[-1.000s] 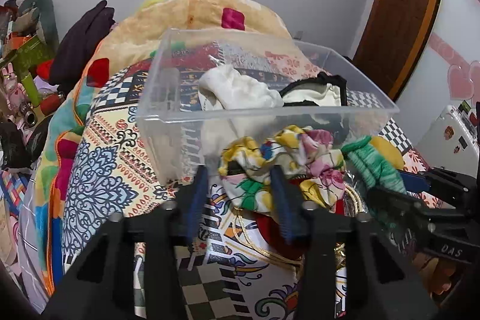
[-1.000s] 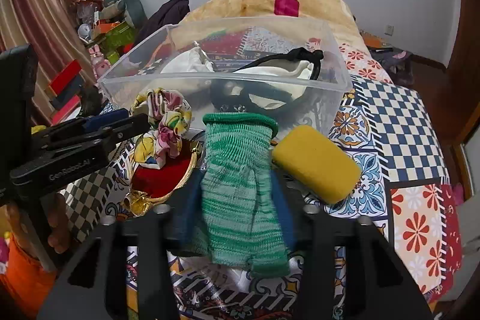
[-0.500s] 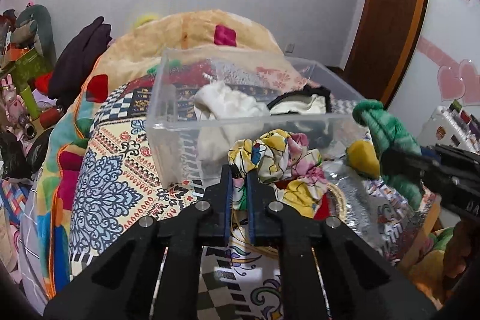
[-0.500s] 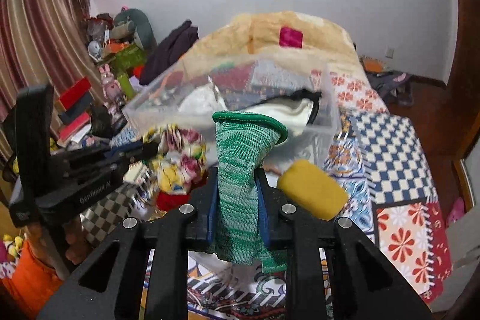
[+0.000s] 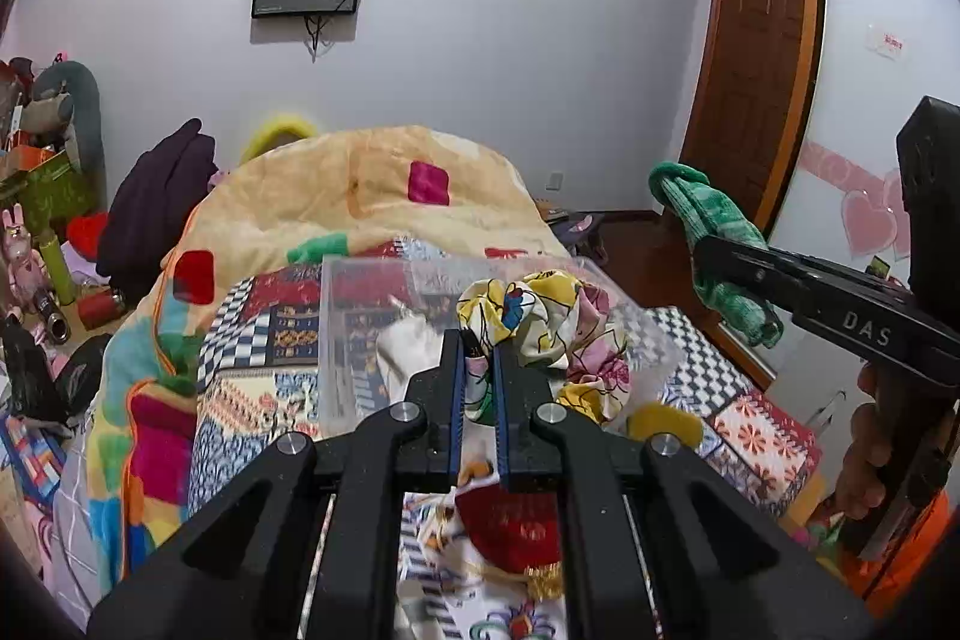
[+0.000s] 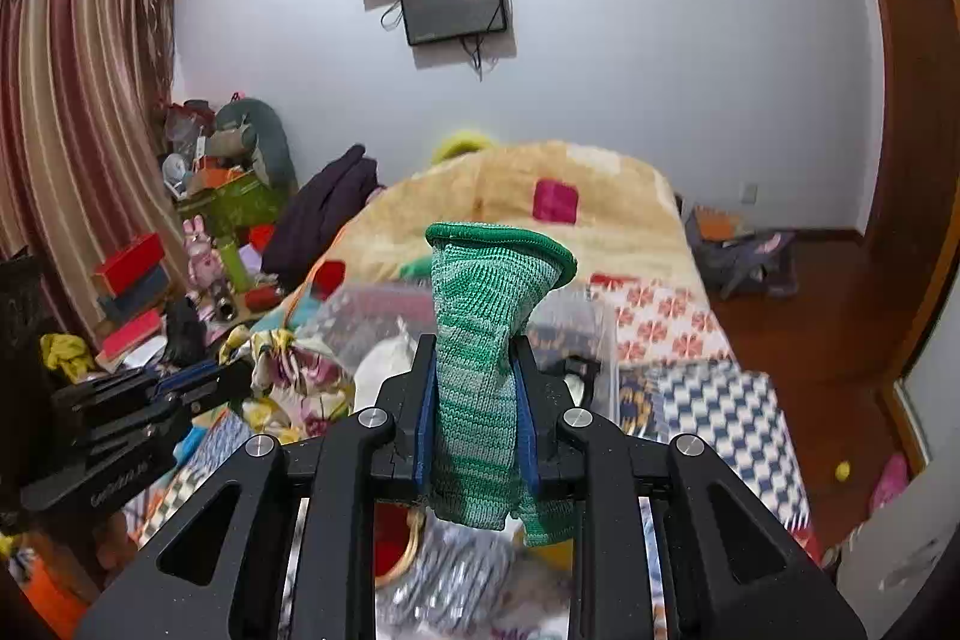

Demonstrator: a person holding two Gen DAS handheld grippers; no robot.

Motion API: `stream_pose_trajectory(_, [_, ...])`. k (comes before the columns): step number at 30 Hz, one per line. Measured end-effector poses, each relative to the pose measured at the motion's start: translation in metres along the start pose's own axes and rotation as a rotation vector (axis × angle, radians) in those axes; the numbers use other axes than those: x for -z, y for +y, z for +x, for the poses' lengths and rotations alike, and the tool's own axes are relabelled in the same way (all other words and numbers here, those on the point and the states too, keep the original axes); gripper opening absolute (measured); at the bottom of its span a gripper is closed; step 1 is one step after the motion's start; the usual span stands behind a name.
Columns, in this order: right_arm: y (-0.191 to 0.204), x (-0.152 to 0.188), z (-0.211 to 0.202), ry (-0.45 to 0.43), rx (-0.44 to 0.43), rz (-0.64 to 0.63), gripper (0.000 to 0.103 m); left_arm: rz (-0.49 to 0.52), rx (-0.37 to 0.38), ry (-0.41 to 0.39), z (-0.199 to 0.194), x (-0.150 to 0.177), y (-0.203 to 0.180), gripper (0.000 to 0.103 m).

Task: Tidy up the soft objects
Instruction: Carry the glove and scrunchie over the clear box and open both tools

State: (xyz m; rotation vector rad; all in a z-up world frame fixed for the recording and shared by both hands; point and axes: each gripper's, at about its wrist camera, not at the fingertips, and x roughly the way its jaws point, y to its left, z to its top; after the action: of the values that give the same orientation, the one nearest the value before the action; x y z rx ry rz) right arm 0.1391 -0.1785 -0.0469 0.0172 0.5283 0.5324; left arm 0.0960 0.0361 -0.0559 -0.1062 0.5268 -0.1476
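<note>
Two soft things are up in the air at once, one in each tool, both above the near end of the bed (image 5: 252, 400) and just short of the clear plastic bin (image 5: 336, 334) that sits on its patterned cover. The left gripper (image 5: 478, 388) has its fingers clenched on a fold of the floral fabric bundle (image 5: 540, 322), which puffs out past the tips and sags toward the bin's near wall. The right gripper (image 6: 474, 418) is squeezed tight around the middle of the green knit sock (image 6: 486, 340), cuff standing up above the fingers and the toe end drooping below them. Both look very light and wholly limp, so I'd judge weight no worry at all; the trouble is that they have no shape of their own. The floral cloth looks silky and held by only a thin pinch, so it seems the likelier one to slide free or to spill open and catch on the bin's rim. The knit has more bite against the pads and a fuller hold, though its hanging end could drag on the wall when lowered. A yellow sponge (image 5: 663, 418) and a red pouch (image 5: 510, 526) lie on the cover near the bin's front right corner; the sponge should squash and spring back, best taken across its middle.
</note>
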Motion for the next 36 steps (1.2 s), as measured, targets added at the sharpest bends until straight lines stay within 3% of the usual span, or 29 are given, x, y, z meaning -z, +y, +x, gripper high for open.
stream_pose_trajectory(9, [0.007, -0.017, 0.038, 0.02, 0.011, -0.027, 0.02, 0.027, -0.08, 0.014, 0.033, -0.019, 0.009, 0.008])
stream_pose_trajectory(17, [0.012, 0.001, 0.088, 0.165, 0.028, -0.077, 0.02, 0.012, -0.13, 0.105, 0.073, -0.009, 0.025, 0.007])
stream_pose_trajectory(27, [0.009, 0.019, 0.123, 0.322, 0.004, -0.09, 0.024, -0.018, -0.108, 0.209, 0.104, 0.004, 0.034, 0.01])
stream_pose_trajectory(32, [0.009, 0.017, 0.117, 0.323, 0.021, -0.097, 0.04, -0.01, -0.088, 0.224, 0.102, 0.004, 0.03, 0.015])
stream_pose_trajectory(36, [0.005, 0.008, 0.1, 0.27, 0.041, -0.1, 0.055, -0.015, -0.084, 0.202, 0.091, 0.0, 0.029, 0.031])
